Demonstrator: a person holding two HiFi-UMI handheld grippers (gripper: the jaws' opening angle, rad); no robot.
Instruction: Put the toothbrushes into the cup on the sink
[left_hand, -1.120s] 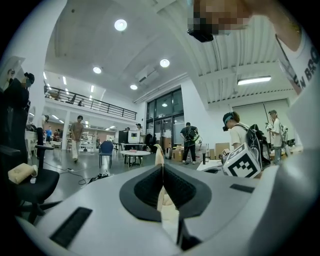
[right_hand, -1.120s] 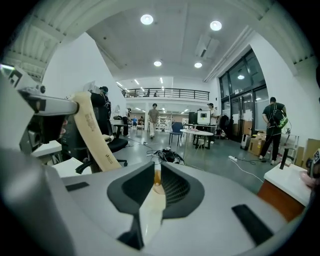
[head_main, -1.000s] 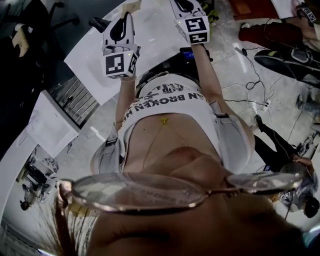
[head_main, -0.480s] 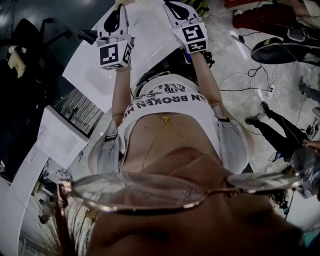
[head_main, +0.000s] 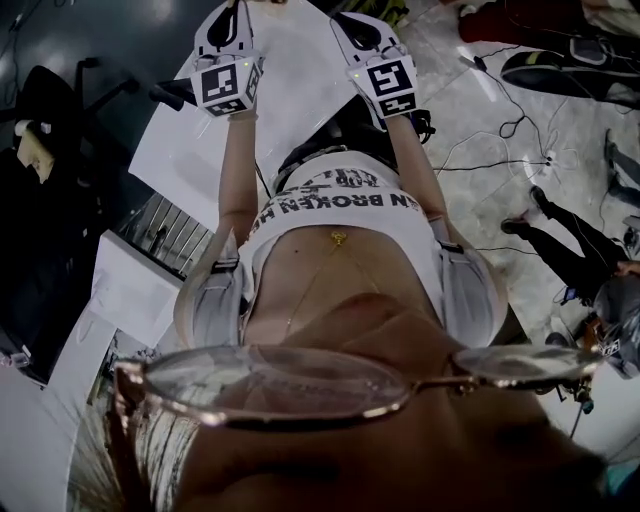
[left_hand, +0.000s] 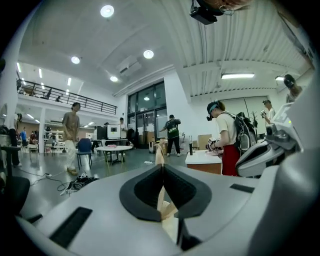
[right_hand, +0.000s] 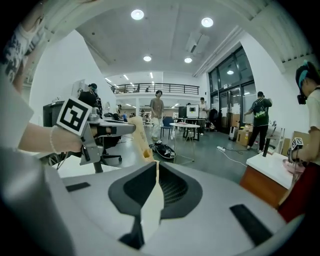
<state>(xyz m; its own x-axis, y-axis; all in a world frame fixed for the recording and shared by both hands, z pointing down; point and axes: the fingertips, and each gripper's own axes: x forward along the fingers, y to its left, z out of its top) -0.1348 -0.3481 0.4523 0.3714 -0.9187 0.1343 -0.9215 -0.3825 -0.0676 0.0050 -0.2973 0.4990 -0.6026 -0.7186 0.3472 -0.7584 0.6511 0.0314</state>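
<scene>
My left gripper (head_main: 233, 22) is held out at chest height over a white table (head_main: 290, 70), shut on a thin pale toothbrush handle (left_hand: 160, 152) that sticks up past the black pads (left_hand: 145, 192). My right gripper (head_main: 352, 25) is level with it on the right. It is shut on a cream toothbrush (right_hand: 141, 140), whose flat handle (right_hand: 151, 210) runs down between its jaws. From the right gripper view, the left gripper's marker cube (right_hand: 74, 116) and the hand holding it show on the left. No cup or sink shows in any view.
Both gripper views look out into a large hall with several people standing. There are round tables (left_hand: 114, 148), a white-topped counter (right_hand: 272, 167), cables on the floor (head_main: 500, 160) and a black chair (head_main: 60, 100) to my left.
Both grippers have shifted toward the top of the head view, further out over the white table, and the view has tilted. Each still holds its toothbrush.
</scene>
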